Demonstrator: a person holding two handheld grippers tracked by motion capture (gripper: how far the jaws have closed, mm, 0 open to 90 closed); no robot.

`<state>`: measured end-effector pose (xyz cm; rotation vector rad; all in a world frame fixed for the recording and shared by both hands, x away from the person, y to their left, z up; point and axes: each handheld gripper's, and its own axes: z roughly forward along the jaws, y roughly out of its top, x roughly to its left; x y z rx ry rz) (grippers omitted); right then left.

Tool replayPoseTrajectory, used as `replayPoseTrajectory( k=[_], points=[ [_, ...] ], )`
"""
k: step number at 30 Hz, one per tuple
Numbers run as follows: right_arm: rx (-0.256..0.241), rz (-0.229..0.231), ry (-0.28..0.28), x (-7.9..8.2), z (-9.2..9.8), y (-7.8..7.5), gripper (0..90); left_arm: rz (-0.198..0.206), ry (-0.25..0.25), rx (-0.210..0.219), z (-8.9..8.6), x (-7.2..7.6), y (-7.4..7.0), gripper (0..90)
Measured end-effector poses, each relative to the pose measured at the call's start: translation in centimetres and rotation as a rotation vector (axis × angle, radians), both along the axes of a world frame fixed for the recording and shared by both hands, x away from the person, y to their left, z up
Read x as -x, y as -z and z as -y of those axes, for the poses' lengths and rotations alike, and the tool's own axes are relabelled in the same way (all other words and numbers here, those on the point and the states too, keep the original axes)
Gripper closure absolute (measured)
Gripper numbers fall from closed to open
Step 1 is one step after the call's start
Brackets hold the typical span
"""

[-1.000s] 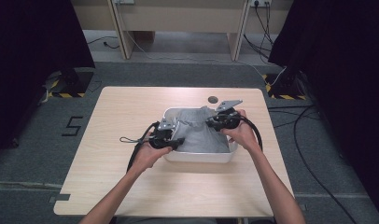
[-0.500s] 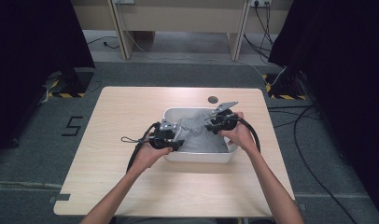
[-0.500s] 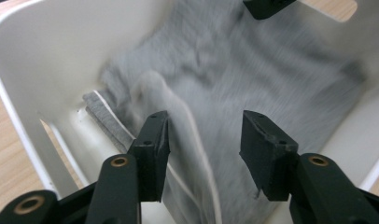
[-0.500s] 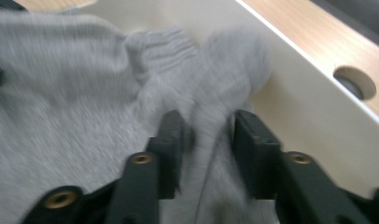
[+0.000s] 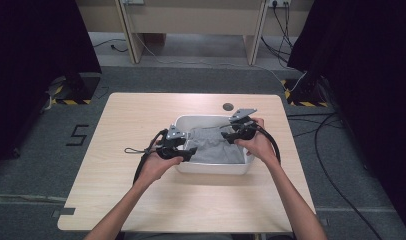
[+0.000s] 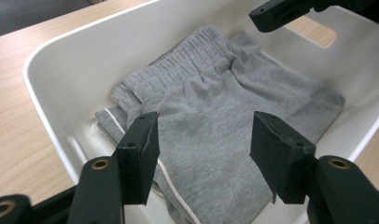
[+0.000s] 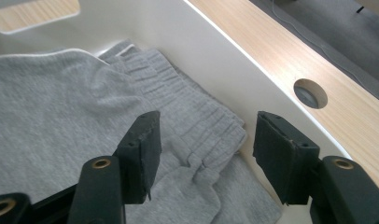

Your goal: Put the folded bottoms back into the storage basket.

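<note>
A folded pair of grey shorts (image 5: 214, 148) is seen lying inside a white plastic bin (image 5: 211, 168) set on a light wooden table (image 5: 131, 125). The left gripper (image 5: 190, 151) is held at the bin's left end, its jaws spread wide and nothing gripped between them; in the left gripper view the grey shorts (image 6: 225, 121), with their ribbed waistband and a thin white stripe along one edge, are framed between the open jaws just above the cloth. The right gripper (image 5: 230, 131) is held over the bin's far right corner, likewise opened wide and empty. In the right gripper view the waistband (image 7: 197, 116) is shown bunched against the bin wall (image 7: 215, 65), and a round cable hole (image 7: 310, 93) is seen in the tabletop beyond the rim.
</note>
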<state>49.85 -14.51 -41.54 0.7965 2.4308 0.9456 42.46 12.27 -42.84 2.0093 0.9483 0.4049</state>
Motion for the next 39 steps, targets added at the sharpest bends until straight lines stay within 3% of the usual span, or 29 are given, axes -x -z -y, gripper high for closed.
replayPoseTrajectory(
  k=[8,16,33,39],
  points=[
    [-0.052,0.029,-0.015,1.4,0.0,-1.1,36.7,0.003,-0.019,0.025,-0.9,0.4,-0.8,32.0],
    [-0.075,0.028,-0.019,2.6,0.3,-1.6,33.4,0.011,-0.037,0.06,-2.0,0.8,-1.3,25.1],
    [-0.095,0.039,-0.026,4.8,0.4,-1.6,31.1,0.01,-0.012,0.056,-2.8,2.5,-1.4,23.3],
    [-0.105,0.04,-0.036,5.8,0.5,-1.3,30.4,0.016,-0.014,0.081,-3.4,3.5,-1.3,23.3]
  ],
)
